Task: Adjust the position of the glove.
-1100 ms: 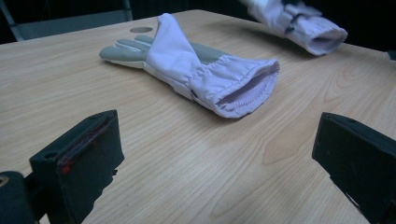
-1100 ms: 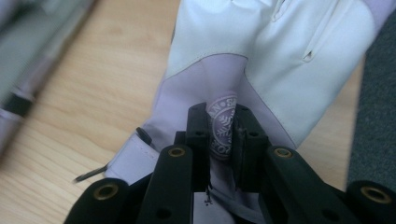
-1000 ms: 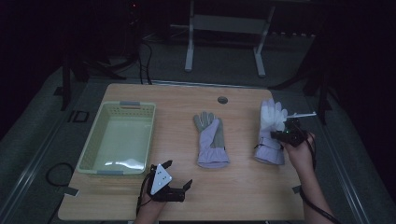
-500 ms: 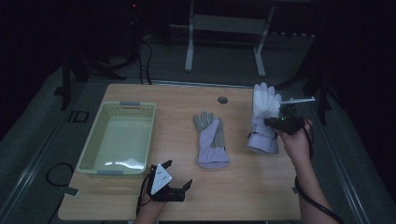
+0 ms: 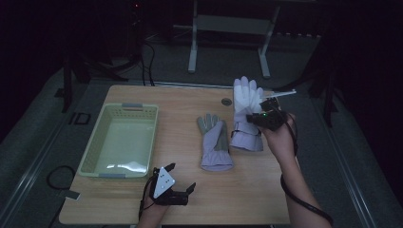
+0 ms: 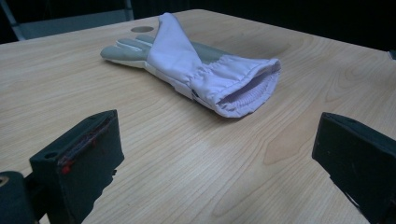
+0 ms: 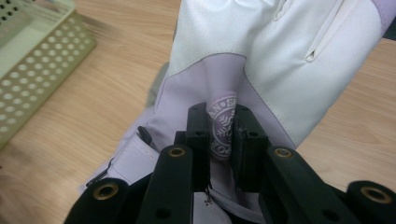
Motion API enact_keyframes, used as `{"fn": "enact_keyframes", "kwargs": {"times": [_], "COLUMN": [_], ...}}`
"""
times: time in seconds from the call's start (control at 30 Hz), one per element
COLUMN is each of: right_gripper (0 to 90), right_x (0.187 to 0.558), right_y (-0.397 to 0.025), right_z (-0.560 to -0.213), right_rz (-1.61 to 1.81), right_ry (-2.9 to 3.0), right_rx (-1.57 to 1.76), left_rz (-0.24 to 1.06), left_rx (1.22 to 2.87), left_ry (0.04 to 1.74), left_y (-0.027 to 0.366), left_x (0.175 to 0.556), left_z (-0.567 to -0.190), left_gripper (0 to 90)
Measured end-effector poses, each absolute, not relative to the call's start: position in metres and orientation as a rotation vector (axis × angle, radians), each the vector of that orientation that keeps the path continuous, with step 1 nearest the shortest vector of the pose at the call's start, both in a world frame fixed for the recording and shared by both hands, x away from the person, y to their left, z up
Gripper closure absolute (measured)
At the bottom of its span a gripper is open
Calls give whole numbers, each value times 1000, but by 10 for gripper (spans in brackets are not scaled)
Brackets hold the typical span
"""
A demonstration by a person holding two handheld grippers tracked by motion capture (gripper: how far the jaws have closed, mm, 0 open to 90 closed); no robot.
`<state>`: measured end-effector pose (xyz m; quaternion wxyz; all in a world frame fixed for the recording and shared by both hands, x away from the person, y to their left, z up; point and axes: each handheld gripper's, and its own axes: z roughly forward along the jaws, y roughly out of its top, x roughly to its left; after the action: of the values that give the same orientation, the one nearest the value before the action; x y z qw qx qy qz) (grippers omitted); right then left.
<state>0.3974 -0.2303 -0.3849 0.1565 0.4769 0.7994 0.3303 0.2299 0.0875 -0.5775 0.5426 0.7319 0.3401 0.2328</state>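
Observation:
A white and lilac glove [image 5: 247,102] hangs above the table's right side, pinched at its wrist patch by my right gripper [image 5: 259,116]. Seen along the right gripper's jaws, they are shut on a fold of the held glove [image 7: 261,65] bearing a round logo. A second glove [image 5: 215,140], grey and lilac, lies flat at the table's middle. My left gripper [image 5: 173,183] rests open near the front edge, and its view has the lying glove [image 6: 201,70] ahead with its cuff toward me, between the two spread fingers [image 6: 79,154].
A pale green perforated basket [image 5: 95,154] stands on the left half of the wooden table [image 5: 237,199]. A small round hole [image 5: 226,101] sits near the table's far edge. A metal stand [image 5: 228,28] is on the floor behind.
My right gripper has lifted its glove off the table and carried it left, toward the lying glove. The left gripper has stayed still.

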Motion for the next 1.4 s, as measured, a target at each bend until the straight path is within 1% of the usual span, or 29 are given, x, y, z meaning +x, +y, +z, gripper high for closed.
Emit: {"fn": "enact_keyframes", "kwargs": {"times": [0.27,0.33,0.4,0.57,0.67,0.87,1.13,1.27,1.4], "right_gripper": [791,791,791,790,790,790,785,782,781], "right_x": [394,393,391,391,393,401,408,408,408], "right_y": [-191,-187,-175,-161,-156,-150,-143,-148,-155], "right_z": [-394,-395,-403,-419,-431,-458,-483,-490,-489], "right_rz": [951,951,944,913,912,802,726,731,717], "right_ry": [2352,2357,2377,2409,2423,2454,2463,2463,2452], "right_rx": [1339,1339,1335,1354,1377,1412,1442,1441,1447], "left_rz": [553,554,556,556,569,565,558,555,550], "left_rx": [1739,1739,1744,1740,1744,1743,1748,1747,1750], "left_ry": [805,803,801,802,795,792,792,790,794], "left_y": [88,87,87,87,86,86,86,86,87], "left_x": [230,229,229,229,228,228,229,229,230], "left_z": [-577,-577,-577,-577,-577,-577,-577,-577,-577], "left_gripper": [19,18,19,19,19,18,19,19,19]}}
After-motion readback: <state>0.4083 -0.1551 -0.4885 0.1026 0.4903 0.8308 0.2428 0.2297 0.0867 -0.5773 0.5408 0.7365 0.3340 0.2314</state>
